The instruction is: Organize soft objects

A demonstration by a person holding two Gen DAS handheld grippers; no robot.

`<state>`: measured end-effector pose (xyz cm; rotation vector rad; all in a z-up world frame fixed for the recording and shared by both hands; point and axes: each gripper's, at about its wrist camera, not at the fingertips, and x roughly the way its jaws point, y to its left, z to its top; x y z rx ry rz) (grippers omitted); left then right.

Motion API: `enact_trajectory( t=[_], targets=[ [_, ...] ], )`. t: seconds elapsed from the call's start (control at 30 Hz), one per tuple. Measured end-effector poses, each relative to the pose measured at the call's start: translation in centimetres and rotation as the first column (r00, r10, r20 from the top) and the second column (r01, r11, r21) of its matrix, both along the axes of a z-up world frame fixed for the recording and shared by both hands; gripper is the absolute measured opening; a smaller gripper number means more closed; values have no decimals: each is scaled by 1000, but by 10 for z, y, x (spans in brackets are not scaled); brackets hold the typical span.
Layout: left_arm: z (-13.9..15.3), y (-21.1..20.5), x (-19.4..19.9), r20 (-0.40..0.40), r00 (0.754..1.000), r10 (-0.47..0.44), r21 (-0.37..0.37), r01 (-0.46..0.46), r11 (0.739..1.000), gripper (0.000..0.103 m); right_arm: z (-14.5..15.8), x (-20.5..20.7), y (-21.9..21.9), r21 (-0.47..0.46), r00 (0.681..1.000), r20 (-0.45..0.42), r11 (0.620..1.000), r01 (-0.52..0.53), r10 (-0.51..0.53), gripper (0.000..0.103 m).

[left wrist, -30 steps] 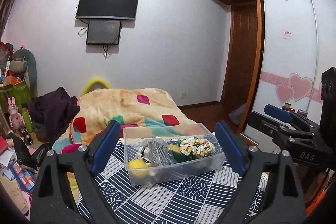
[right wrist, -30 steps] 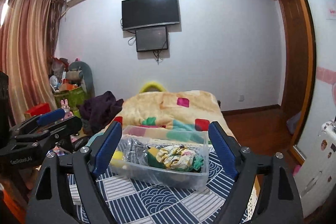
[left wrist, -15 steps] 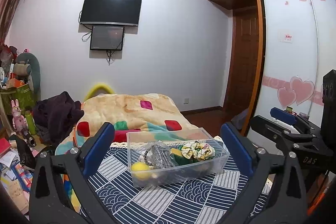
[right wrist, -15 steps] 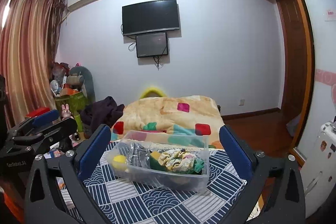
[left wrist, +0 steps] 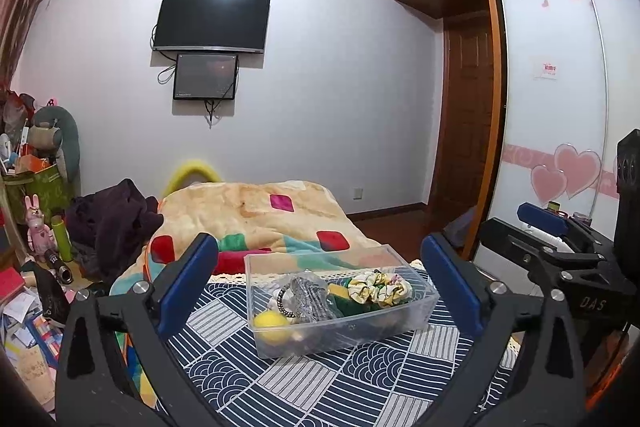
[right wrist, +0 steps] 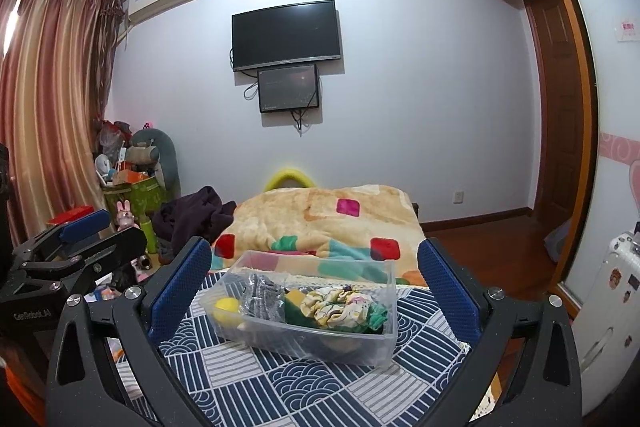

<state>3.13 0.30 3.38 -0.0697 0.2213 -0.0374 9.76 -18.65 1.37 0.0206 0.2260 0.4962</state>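
Observation:
A clear plastic box (left wrist: 352, 331) (right wrist: 360, 343) stands on a blue and white patterned cloth (left wrist: 328, 383) (right wrist: 304, 383). It holds a yellow ball (left wrist: 271, 321) (right wrist: 226, 308), a floral scrunchie (left wrist: 378, 289) (right wrist: 340, 309), a green soft item (left wrist: 348, 305) and a grey striped bundle (left wrist: 306, 297) (right wrist: 262, 297). My left gripper (left wrist: 320, 285) is open and empty, held back from the box. My right gripper (right wrist: 316, 285) is open and empty, also back from the box. Each gripper shows in the other's view, the right one (left wrist: 560, 243) and the left one (right wrist: 76, 239).
A bed with a patchwork blanket (left wrist: 256, 215) lies behind the cloth. Dark clothes (left wrist: 116, 219) and cluttered toys (left wrist: 40, 223) sit at the left. A wardrobe with sliding doors (left wrist: 560, 107) is at the right. A white suitcase (right wrist: 612, 311) stands at the right.
Both grippers have pulled back and up from the box, so it looks smaller and farther. Both stay open and empty.

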Motion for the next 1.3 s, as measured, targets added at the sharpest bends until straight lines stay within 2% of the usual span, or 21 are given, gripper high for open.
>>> enact_trajectory(
  t=[1.3],
  targets=[
    [1,6,1,-10,999,-32,-14,32,999,103,0,-1,-1,1,1000,0,1000,5,-5,103]
  ],
)
